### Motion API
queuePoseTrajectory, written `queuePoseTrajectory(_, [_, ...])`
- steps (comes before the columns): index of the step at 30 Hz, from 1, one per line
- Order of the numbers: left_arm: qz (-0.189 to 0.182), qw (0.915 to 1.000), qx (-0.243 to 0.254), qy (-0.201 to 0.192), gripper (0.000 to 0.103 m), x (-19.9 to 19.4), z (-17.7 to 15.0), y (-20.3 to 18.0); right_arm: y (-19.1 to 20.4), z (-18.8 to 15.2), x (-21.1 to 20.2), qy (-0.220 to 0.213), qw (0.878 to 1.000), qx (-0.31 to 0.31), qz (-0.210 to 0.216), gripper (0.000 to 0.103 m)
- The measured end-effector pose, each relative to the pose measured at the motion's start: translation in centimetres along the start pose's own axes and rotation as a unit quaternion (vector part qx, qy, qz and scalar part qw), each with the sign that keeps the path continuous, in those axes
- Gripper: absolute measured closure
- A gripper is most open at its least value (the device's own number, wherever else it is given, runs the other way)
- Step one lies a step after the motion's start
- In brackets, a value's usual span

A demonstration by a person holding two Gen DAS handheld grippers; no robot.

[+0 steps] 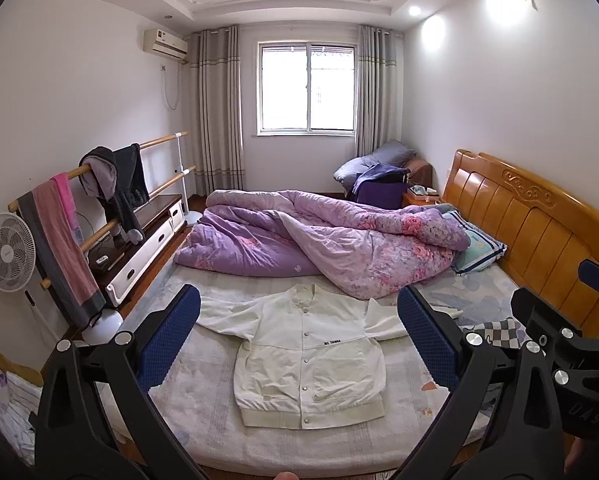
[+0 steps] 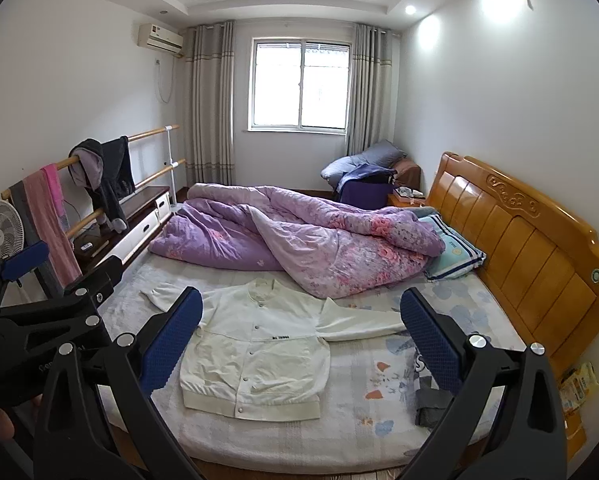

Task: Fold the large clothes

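Left wrist: jacket [image 1: 307,356] flat on bed [image 1: 203,432], quilt [image 1: 319,240] behind; left gripper [image 1: 299,344], right gripper [image 2: 301,342] wide open, empty.

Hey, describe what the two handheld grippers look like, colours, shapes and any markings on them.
Both look the same build. The left gripper has black plastic arms shaped like open triangles, joined with round silver bolts, and its jaws end in blue pads with a fine dimpled texture. The right gripper matches it. Seen from the left camera, the right one's black body carries faint raised lettering. No cables or sleeves show.
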State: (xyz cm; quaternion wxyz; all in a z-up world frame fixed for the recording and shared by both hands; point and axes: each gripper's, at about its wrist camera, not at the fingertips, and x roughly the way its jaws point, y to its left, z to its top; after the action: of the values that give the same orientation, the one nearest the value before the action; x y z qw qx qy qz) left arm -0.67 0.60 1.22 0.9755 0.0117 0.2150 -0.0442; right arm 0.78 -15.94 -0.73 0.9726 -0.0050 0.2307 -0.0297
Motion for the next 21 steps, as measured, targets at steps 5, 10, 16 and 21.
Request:
queuePoseTrajectory(5, [-0.006,1.0000,0.006,0.002,0.004,-0.2,0.0,0.0,-0.2,-0.1,-0.1,0.006,1.000,-0.003,-0.010,0.007])
queuePoseTrajectory(10, [-0.014,0.9998,0.008,0.009,0.005,0.3,-0.2,-0.2,-0.5,-0.3,-0.2,0.017,1.000,0.004,-0.018,0.007])
queuePoseTrajectory(16, [-0.023,0.9995,0.013,0.015,0.004,0.7,-0.3,-0.9,-0.2,-0.5,-0.3,0.023,0.999,0.005,-0.029,0.007])
queuePoseTrajectory(21, [-0.029,0.9994,0.011,0.015,0.004,1.0,-0.5,-1.3,-0.2,-0.5,-0.6,0.026,0.999,0.008,-0.034,0.007])
